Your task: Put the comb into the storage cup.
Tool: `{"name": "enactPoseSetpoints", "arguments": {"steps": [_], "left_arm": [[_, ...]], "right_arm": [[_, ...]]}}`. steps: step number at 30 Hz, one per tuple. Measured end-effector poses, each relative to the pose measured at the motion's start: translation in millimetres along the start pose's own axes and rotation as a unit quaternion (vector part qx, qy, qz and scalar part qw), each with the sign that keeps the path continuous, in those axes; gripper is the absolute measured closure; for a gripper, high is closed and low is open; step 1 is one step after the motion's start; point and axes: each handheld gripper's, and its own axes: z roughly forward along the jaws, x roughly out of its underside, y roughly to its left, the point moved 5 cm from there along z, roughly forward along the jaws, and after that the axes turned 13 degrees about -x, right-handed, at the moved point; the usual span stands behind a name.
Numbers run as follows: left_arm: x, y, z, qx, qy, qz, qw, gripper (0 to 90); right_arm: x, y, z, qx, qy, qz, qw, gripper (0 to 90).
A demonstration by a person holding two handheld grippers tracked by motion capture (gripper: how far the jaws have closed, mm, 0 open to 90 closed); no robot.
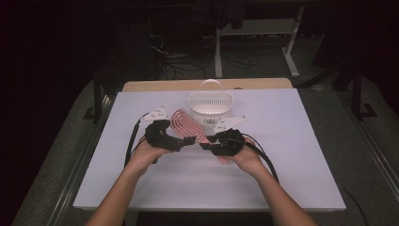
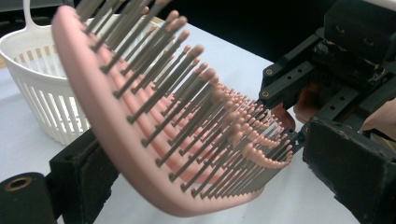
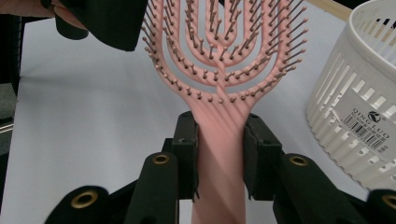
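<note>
With the right hand-held gripper (image 3: 219, 154) clamped on the handle of the pink hairbrush (image 3: 224, 70) above the table (image 1: 291, 155) beside the white basket (image 1: 211, 109), I judge that the left hand-held gripper (image 2: 196, 154) (jaws apart, straddling the head) risks twisting the brush loose.

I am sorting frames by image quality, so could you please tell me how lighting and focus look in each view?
High view: the white table is evenly lit, the room behind nearly black, and detail is soft. Left gripper view: the near edge of the pink hairbrush is blurred, while the white basket is a little clearer. Right gripper view: sharp on the brush handle and the basket's label, with a soft shadow on the table.
</note>
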Motion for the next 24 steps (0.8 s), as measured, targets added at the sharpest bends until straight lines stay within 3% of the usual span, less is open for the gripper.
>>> {"name": "enactPoseSetpoints", "arguments": {"steps": [12,24], "left_arm": [[-3.5,2.5,-5.1,0.002,-0.009,-0.019,0.9998,18.0],[-2.5,5.1,-5.3,0.001,0.005,-0.032,0.9995,31.2]], "right_arm": [[0.7,2.3,4.4,0.007,-0.001,-0.007,1.0000,68.2],[2.6,2.9,7.9,0.017,0.004,-0.016,0.9997,68.2]]}}
